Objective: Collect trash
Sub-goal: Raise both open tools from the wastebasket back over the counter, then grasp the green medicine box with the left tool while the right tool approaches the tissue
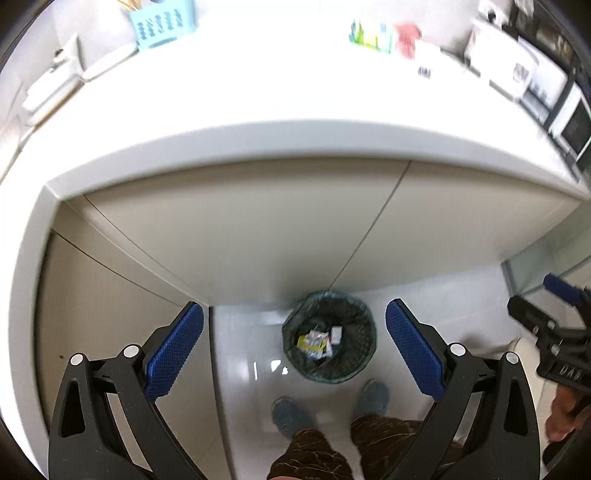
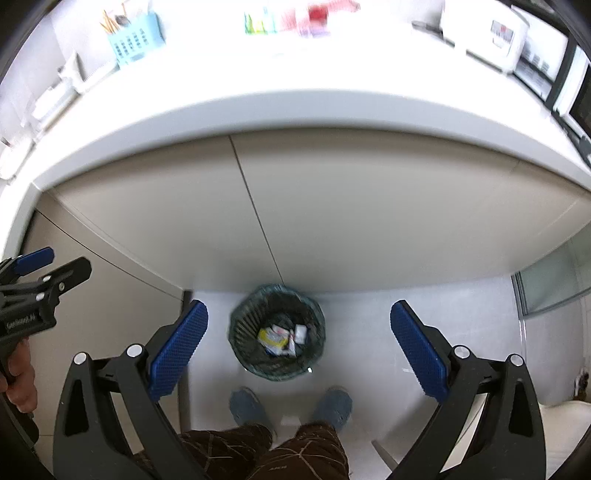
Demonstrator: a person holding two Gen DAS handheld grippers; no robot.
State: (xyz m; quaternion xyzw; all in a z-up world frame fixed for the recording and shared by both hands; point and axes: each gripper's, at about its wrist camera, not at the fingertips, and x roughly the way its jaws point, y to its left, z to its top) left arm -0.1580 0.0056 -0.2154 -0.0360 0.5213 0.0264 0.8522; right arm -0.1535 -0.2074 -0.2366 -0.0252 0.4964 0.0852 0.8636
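A dark mesh waste bin stands on the floor below the counter and holds several crumpled wrappers, yellow and white. It also shows in the right wrist view with the wrappers inside. My left gripper is open and empty, high above the bin. My right gripper is open and empty, also high above the bin. The right gripper shows at the right edge of the left wrist view; the left gripper shows at the left edge of the right wrist view.
A white counter juts out above the bin. On it stand a light blue basket, colourful packets and white appliances. The person's feet in grey slippers stand just before the bin.
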